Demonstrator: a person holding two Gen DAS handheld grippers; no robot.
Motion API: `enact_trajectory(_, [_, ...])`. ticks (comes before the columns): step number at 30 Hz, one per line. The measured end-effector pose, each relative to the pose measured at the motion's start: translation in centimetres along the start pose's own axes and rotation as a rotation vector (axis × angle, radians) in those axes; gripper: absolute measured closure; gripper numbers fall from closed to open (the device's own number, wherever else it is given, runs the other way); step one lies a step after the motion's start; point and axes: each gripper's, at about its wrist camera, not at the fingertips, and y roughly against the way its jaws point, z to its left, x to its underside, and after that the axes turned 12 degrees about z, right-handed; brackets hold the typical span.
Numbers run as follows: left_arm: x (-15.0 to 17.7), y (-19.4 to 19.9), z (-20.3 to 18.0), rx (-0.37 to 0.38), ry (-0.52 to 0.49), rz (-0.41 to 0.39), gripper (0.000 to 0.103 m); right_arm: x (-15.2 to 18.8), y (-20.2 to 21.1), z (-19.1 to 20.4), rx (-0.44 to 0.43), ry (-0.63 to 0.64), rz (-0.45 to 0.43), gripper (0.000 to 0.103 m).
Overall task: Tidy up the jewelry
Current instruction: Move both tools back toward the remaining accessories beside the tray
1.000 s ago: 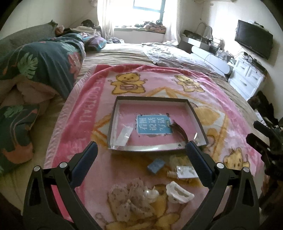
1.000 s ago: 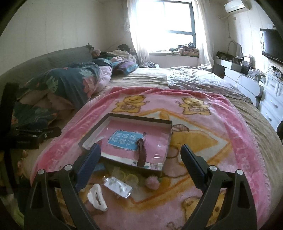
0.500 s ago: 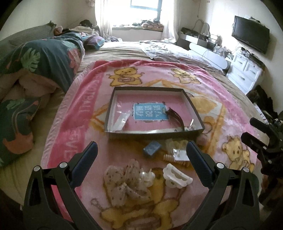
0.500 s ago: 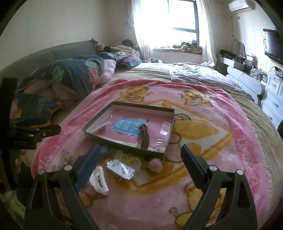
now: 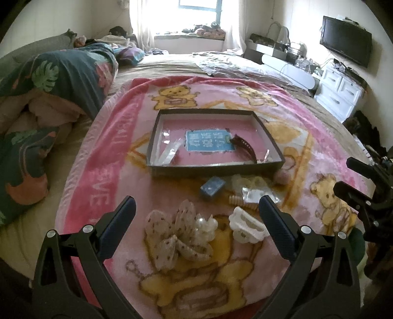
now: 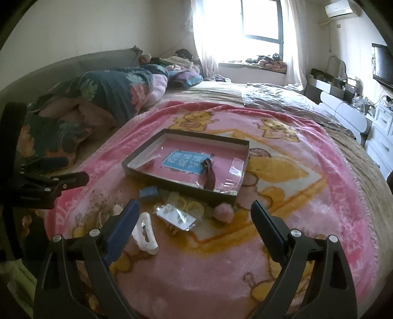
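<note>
A dark shallow box (image 5: pixel 157 127) (image 6: pixel 243 149) lies on the pink bear blanket (image 5: pixel 98 157) and holds a brown hair clip (image 5: pixel 245 145) (image 6: pixel 209 173) and a clear packet (image 5: pixel 169 153). In front of it lie a blue box (image 5: pixel 212 188) (image 6: pixel 148 192), a dotted fabric bow (image 5: pixel 175 233), a white claw clip (image 5: pixel 246 224) (image 6: pixel 146 232), a clear packet (image 5: pixel 255 196) (image 6: pixel 176 216) and a pink pompom (image 6: pixel 223 213). My left gripper (image 5: pixel 195 205) is open and empty above the bow. My right gripper (image 6: pixel 195 205) is open and empty above the clear packet.
A rumpled dark floral duvet (image 5: pixel 49 81) (image 6: pixel 103 90) lies at the left of the bed. A white dresser (image 5: pixel 341 93) and a wall TV (image 5: pixel 346 40) stand at the right. The window (image 6: pixel 260 22) is at the far end.
Both grippers have pulled back and up from the box, so the items in front of it now sit further up in each view. Both stay open.
</note>
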Motion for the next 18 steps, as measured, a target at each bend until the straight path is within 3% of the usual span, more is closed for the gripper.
enact_trajectory(18, [3.9, -3.6, 1.0, 0.001, 0.013, 0.113, 0.009, 1.9, -2.9, 0.9, 0.008, 0.050, 0.098, 0.012])
